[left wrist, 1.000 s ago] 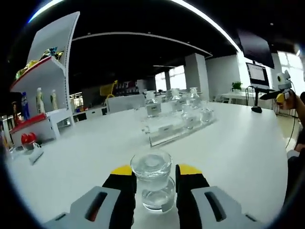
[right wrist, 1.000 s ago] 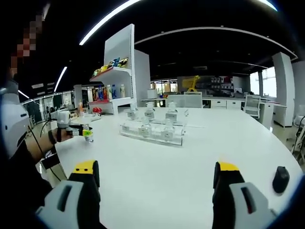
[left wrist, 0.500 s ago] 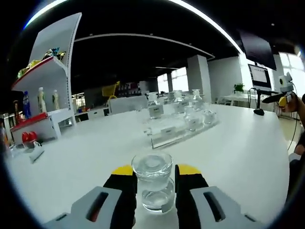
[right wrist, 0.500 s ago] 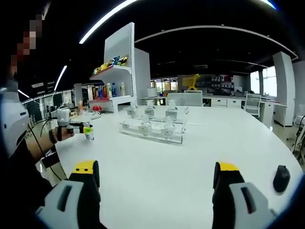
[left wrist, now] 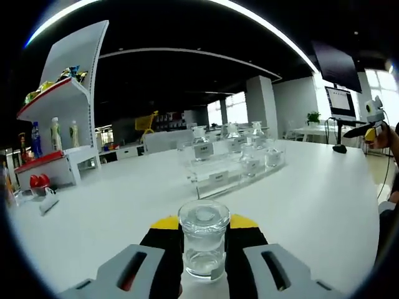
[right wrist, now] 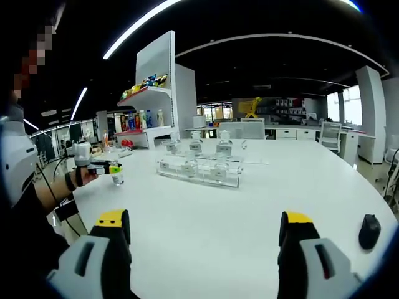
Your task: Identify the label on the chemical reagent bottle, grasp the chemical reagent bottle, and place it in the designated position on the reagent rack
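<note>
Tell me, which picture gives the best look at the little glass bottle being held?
The left gripper view: the bottle stands close up between the left gripper jaws, stopper and clear liquid plain. In the right gripper view the same bottle is tiny, far off at the table's edge.

1. The bottle (left wrist: 203,246) is clear glass, round, with a wide glass stopper; it stands upright, part full of clear liquid, pinched between the left tool's (left wrist: 203,249) jaws. From the right tool view it (right wrist: 116,175) sits left of the rack.
2. The rack (left wrist: 232,176) is clear acrylic, stepped, with small white labels along its front, lying on the white worktop (left wrist: 112,199) beyond the bottle. It (right wrist: 198,173) already carries several similar bottles, upright.
</note>
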Available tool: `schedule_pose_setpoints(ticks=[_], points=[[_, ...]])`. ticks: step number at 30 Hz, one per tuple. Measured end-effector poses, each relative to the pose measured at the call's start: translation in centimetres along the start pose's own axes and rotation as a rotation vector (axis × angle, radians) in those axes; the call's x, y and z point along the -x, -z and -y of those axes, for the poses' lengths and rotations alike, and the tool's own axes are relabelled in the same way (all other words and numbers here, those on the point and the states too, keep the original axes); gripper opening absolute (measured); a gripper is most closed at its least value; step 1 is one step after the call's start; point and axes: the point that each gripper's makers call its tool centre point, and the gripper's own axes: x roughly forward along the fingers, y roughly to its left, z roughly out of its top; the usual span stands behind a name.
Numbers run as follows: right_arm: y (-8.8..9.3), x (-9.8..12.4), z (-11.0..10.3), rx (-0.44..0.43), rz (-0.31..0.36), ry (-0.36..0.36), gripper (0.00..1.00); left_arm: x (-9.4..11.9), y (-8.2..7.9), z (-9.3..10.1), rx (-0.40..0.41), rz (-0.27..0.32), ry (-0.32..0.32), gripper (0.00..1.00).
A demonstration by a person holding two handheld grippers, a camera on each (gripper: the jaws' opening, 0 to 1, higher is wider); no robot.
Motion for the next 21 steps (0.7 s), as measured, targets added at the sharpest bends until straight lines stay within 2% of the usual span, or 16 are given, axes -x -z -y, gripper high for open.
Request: schedule_pose_setpoints(ticks=[2, 4, 16, 19, 21], points=[[0.1, 0.0, 0.0, -0.002, -0.001, 0.001, 0.96, 0.1, -0.4, 0.7, 0.041, 0.015, 0.035, 0.25], [0.2, 0.1, 0.1, -0.002, -0.003, 0.002, 0.96, 0.4, -1.0, 1.0, 0.049, 0.019, 0.044, 0.25], [-0.2, 0.0, 0.4, 0.0, 0.008, 0.006, 0.96, 2.8, -5.5, 3.0, -0.013, -0.008, 0.083, 0.25], [-0.3, -0.1, 0.1, 0.002, 0.009, -0.002, 0.96, 2.9, -7.8, 4.3, 0.078, 0.024, 0.18, 0.25], [-0.3, -0.2, -0.1, 0.006, 0.007, -0.007, 0.96, 2.7, -9.1, 4.4, 0.059, 0.04, 0.188, 0.25]])
